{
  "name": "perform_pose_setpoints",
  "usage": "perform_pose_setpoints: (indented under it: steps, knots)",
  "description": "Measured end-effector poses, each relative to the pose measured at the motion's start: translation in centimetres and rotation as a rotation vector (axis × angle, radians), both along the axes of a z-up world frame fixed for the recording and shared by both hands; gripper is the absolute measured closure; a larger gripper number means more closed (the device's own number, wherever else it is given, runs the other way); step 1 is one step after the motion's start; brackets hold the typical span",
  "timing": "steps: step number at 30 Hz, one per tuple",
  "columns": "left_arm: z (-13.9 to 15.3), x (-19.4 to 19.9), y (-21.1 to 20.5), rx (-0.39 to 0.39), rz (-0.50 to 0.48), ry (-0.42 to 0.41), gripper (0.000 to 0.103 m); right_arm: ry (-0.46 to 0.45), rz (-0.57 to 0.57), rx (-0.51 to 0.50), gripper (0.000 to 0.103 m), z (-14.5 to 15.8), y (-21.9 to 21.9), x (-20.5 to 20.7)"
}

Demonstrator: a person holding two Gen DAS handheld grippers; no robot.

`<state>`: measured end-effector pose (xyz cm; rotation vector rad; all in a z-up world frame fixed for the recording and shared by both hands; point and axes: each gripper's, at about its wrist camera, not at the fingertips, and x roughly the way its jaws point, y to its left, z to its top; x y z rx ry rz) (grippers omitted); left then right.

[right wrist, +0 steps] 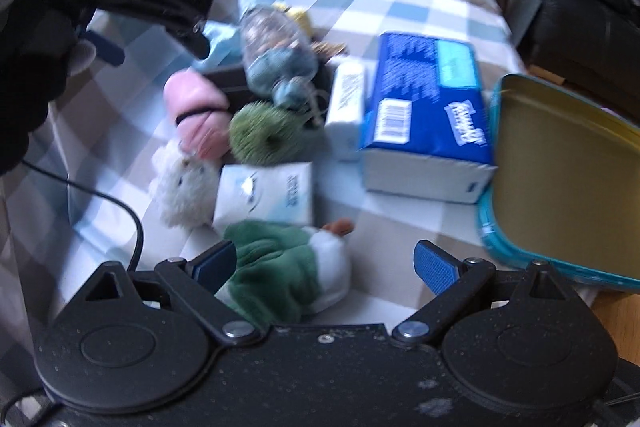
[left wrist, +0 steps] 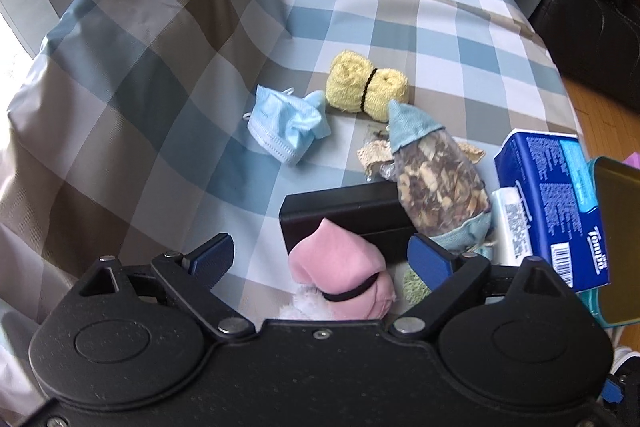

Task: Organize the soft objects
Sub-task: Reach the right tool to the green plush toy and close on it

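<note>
Checked bedcover (left wrist: 400, 27), face mask (left wrist: 286, 127), yellow towel roll (left wrist: 366, 87)

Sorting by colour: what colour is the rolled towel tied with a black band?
Yellow towel, clearest in the left wrist view.

Left wrist view: face mask (left wrist: 289, 127) at frame centre on checked cloth (left wrist: 400, 27); rolled towel (left wrist: 366, 87) just upper right of it. Sachet (left wrist: 436, 179) laid lower right of towel, across box (left wrist: 348, 211). Banded roll (left wrist: 340, 279) seen at bottom centre, before box. Tissue pack (left wrist: 560, 203) placed at right edge, tin (left wrist: 618, 239) beyond it.
</note>
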<state>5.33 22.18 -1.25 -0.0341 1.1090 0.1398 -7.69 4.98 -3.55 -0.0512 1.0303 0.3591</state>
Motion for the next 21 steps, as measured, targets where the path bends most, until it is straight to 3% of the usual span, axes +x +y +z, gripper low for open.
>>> perform_pose_setpoints:
  steps: [12,14,17,21]
  knots:
    - [-1.7,-1.3,-0.2,0.005,-0.003,0.079,0.012,0.126,0.081,-0.007,0.008,-3.9,1.7,2.7]
    - [-1.8,-1.5,-0.3,0.004,-0.001,0.084,0.012,0.135,0.100,-0.012,0.012,-4.3,2.2,2.7]
    - [-2.0,-1.9,-0.4,0.010,-0.004,0.090,0.012,0.156,0.119,-0.005,0.028,-4.7,2.6,2.5]
    - [-2.3,-2.4,-0.7,0.003,-0.019,0.103,0.012,0.138,0.126,0.015,0.032,-4.0,2.3,2.0]
